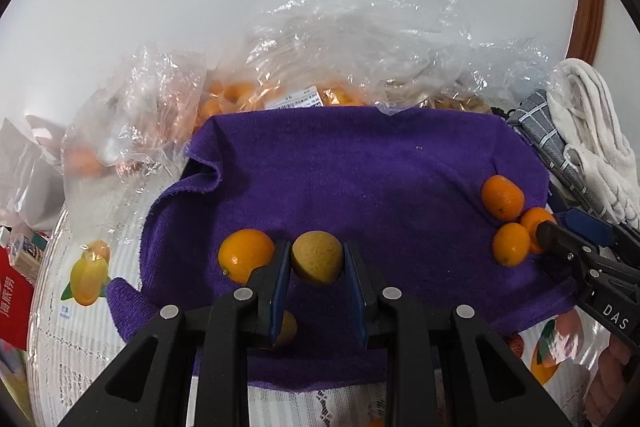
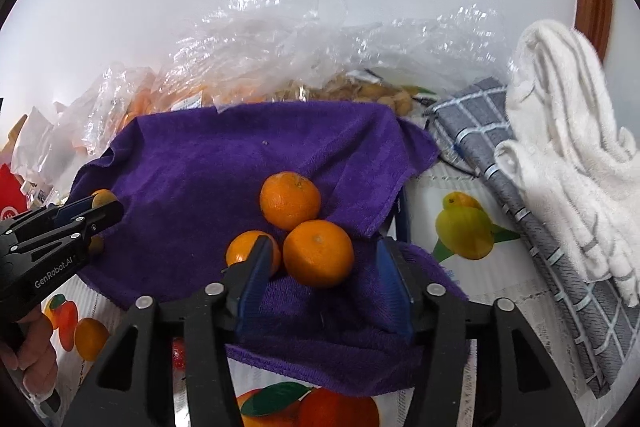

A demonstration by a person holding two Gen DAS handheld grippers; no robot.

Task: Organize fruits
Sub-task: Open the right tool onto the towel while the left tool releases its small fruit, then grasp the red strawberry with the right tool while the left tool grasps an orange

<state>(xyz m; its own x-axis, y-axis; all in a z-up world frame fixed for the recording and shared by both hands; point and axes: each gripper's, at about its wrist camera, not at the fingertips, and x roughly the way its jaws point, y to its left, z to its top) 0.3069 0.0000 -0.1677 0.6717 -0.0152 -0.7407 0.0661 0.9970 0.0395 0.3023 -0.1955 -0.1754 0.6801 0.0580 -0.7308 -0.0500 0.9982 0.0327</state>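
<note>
A purple towel (image 1: 360,179) lines a tray on the table. My left gripper (image 1: 317,259) is shut on a yellowish-brown round fruit (image 1: 317,257) just above the towel's near left part. An orange (image 1: 245,254) lies just left of it, and another fruit (image 1: 289,327) shows under the left finger. Three oranges (image 1: 505,223) lie together at the towel's right side. In the right wrist view my right gripper (image 2: 324,267) is open around the nearest of these oranges (image 2: 318,253), with two more (image 2: 290,199) just beyond and to the left. The left gripper (image 2: 100,213) shows at the left there.
Clear plastic bags (image 1: 320,67) holding oranges and brownish fruit (image 2: 360,93) lie behind the towel. A grey checked cloth (image 2: 520,211) and a white towel (image 2: 568,131) lie at the right. A red packet (image 1: 12,299) sits at the far left. The tablecloth (image 2: 464,227) has printed fruit pictures.
</note>
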